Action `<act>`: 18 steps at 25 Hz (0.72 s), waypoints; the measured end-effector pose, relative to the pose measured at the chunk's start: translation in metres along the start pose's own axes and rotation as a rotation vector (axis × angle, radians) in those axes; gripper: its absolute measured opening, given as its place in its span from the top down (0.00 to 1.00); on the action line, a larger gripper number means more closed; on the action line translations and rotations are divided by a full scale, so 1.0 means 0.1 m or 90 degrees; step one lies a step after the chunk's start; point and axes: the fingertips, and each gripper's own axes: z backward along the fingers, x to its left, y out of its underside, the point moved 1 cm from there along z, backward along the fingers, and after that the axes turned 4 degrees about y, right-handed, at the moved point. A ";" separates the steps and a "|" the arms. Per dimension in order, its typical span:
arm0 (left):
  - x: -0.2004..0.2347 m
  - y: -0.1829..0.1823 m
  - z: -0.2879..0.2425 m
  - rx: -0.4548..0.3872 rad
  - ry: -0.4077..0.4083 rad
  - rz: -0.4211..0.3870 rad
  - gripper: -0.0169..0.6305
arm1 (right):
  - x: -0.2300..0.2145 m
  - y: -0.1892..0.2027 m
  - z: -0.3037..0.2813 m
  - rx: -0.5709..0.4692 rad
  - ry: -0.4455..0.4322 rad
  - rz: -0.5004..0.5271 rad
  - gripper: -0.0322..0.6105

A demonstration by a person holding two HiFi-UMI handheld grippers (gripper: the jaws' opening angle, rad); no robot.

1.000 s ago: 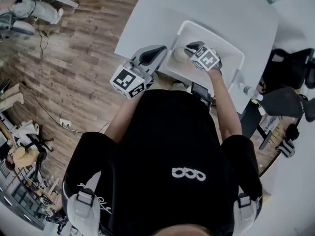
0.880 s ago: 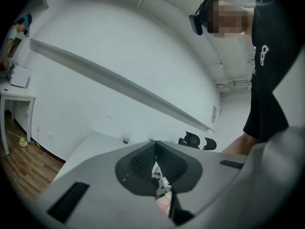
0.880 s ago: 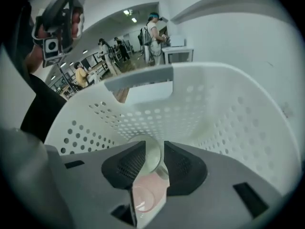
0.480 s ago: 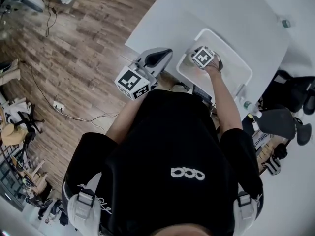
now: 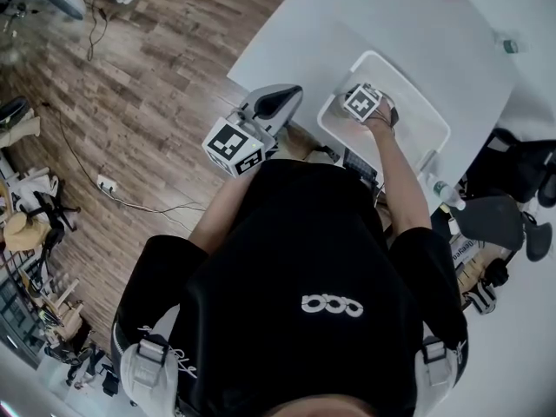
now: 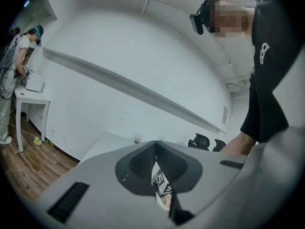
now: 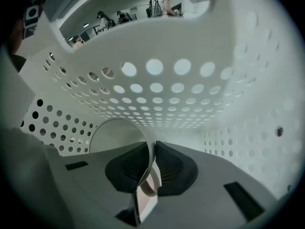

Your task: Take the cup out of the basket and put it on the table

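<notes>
Lowered since a second ago, the right gripper [image 5: 367, 104] now reaches deep inside the white perforated plastic basket [image 5: 419, 102], where earlier it hovered near the rim. Its fingers [image 7: 174, 168] are clenched on the thin wall of the pale round cup [image 7: 116, 136]. The cup's body curves away to their left and is still down in the basket. The grasp looks made, so lifting out onto the white tabletop [image 5: 391, 16] likely comes next. The left gripper [image 5: 280, 102] is in much the same place beside the basket, fingers [image 6: 138, 163] pressed together on nothing.
</notes>
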 end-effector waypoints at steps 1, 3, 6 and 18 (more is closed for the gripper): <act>0.00 -0.01 0.01 0.000 0.002 -0.001 0.96 | 0.01 -0.02 0.04 -0.009 -0.001 -0.007 0.87; -0.01 -0.01 0.01 0.001 0.006 -0.004 0.96 | 0.01 -0.07 0.16 -0.037 0.000 -0.023 0.87; -0.03 -0.02 -0.03 0.002 0.016 -0.007 0.96 | -0.04 -0.10 0.40 -0.084 0.013 -0.051 0.88; -0.22 -0.08 -0.29 0.019 0.089 -0.027 0.96 | -0.01 0.02 2.13 -0.309 0.160 -0.173 0.88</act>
